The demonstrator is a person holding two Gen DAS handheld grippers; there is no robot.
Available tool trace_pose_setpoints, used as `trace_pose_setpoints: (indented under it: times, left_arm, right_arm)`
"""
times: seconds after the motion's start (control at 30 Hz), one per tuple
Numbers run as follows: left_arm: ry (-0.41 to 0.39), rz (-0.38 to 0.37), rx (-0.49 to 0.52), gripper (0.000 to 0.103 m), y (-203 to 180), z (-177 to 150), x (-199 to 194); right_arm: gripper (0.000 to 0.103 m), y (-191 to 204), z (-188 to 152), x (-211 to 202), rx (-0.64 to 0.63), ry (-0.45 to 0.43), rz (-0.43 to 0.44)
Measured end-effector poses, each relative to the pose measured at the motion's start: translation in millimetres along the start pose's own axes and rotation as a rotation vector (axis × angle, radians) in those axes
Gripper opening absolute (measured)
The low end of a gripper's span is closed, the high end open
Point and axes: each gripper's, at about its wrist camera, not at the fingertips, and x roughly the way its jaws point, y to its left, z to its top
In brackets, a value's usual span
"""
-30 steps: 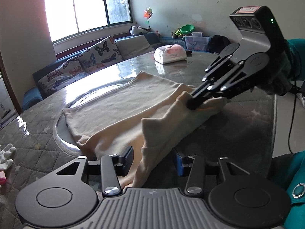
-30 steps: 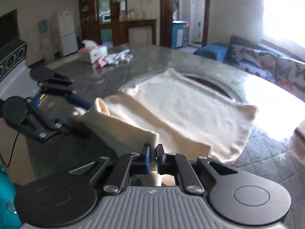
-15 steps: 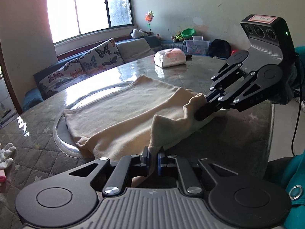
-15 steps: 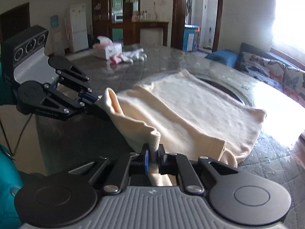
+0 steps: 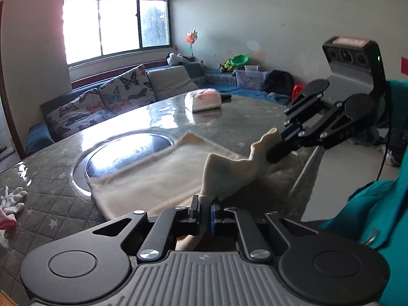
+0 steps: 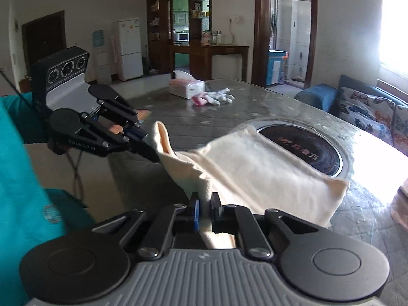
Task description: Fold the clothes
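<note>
A cream cloth garment (image 5: pixel 158 176) (image 6: pixel 257 170) lies over the near part of a round table, its near edge lifted off the surface. My left gripper (image 5: pixel 205 209) is shut on one corner of that edge. In the right wrist view the same left gripper (image 6: pixel 153 153) shows at the left, pinching the cloth. My right gripper (image 6: pixel 205 209) is shut on the other corner, and it shows in the left wrist view as the black right gripper (image 5: pixel 274 153) at the right. The raised edge hangs stretched between the two grippers near the table's edge.
The table (image 5: pixel 51 204) has a quilted star-pattern cover under glass and a round dark inset (image 6: pixel 306 150) in the middle. A tissue pack (image 5: pixel 204 100) (image 6: pixel 186 86) and white gloves (image 6: pixel 219 97) (image 5: pixel 12 199) lie farther off. A teal sleeve (image 6: pixel 23 178) is near. A sofa (image 5: pixel 102 104) lines the wall.
The left gripper's jaws closed on the cloth corner. Both grippers then pulled back and up toward the table's near edge, dragging the cloth along and uncovering most of the round inset.
</note>
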Motion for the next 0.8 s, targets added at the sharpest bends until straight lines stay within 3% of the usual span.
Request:
trace_pose_setpoints:
  times: [0.17,0.43,0.67,0.8]
  left_arm:
    - [-0.019,0.014,-0.009,0.008,3.9,15.7,4.2]
    - [-0.013,0.043,-0.023,0.008,48.8,52.6,50.7]
    - [0.061,0.085,-0.047,0.008,98.1,70.5,116.7]
    - [0.123,0.112,-0.122,0.008,124.4,61.1,161.2]
  right_arm:
    - [0.007,-3.7,13.0,-10.7,0.032,-0.013,-0.015]
    - [0.007,-61.8,48.7,10.5,0.090,-0.039,-0.080]
    - [0.007,-119.9,76.3,59.7,0.108,0.009,-0.136]
    - [0.007,-144.3,73.4,102.0,0.156,0.061,-0.162]
